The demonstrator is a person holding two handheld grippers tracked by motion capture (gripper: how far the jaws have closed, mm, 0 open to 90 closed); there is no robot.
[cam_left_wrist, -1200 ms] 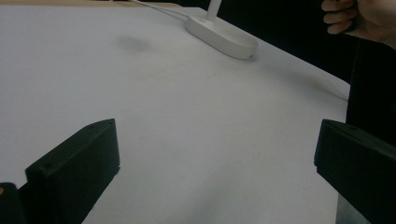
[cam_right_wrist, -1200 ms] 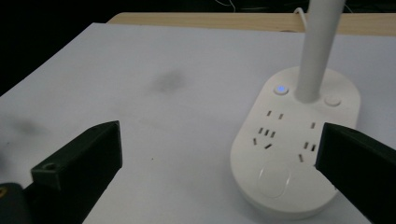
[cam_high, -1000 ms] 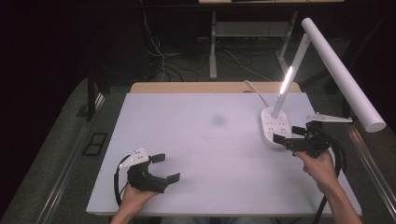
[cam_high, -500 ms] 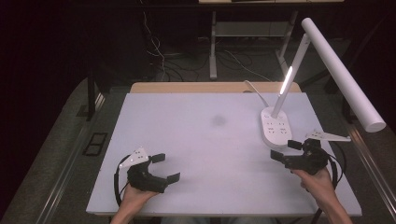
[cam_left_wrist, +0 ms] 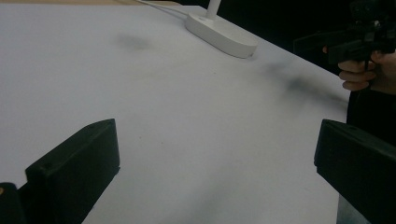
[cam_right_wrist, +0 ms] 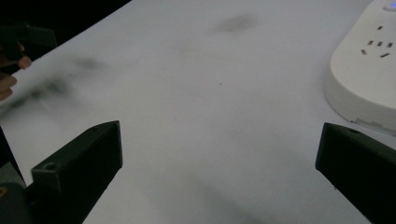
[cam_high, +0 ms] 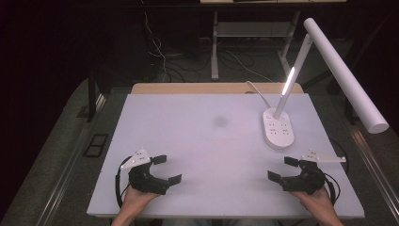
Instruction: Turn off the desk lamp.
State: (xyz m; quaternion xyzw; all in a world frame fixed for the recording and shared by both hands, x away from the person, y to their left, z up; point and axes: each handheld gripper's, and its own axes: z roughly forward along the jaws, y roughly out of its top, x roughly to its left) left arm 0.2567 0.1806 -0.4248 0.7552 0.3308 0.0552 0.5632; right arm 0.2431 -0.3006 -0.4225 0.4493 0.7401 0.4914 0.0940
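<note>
On the white table (cam_high: 207,141), near its front edge, two hands are holding grippers well apart from each other. At the front left corner the left gripper (cam_high: 166,169) is sitting low over the tabletop with its jaws spread wide and nothing between them; in the left gripper view, bare white surface is showing between the two black jaws. At the front right the right gripper (cam_high: 283,169) is likewise gaping wide and gripping nothing, its jaws pointing toward the middle of the table. A lamp (cam_high: 281,108) is standing at the back right of the table, its oval white base (cam_high: 278,129) carrying socket slots and its lit bar leaning up and to the right. In the right gripper view that base (cam_right_wrist: 363,84) is lying just beyond the far jaw, apart from it. A faint dark smudge (cam_high: 219,121) is marking the tabletop left of the base. Cables (cam_high: 164,56) are trailing on the dark floor behind the table.
</note>
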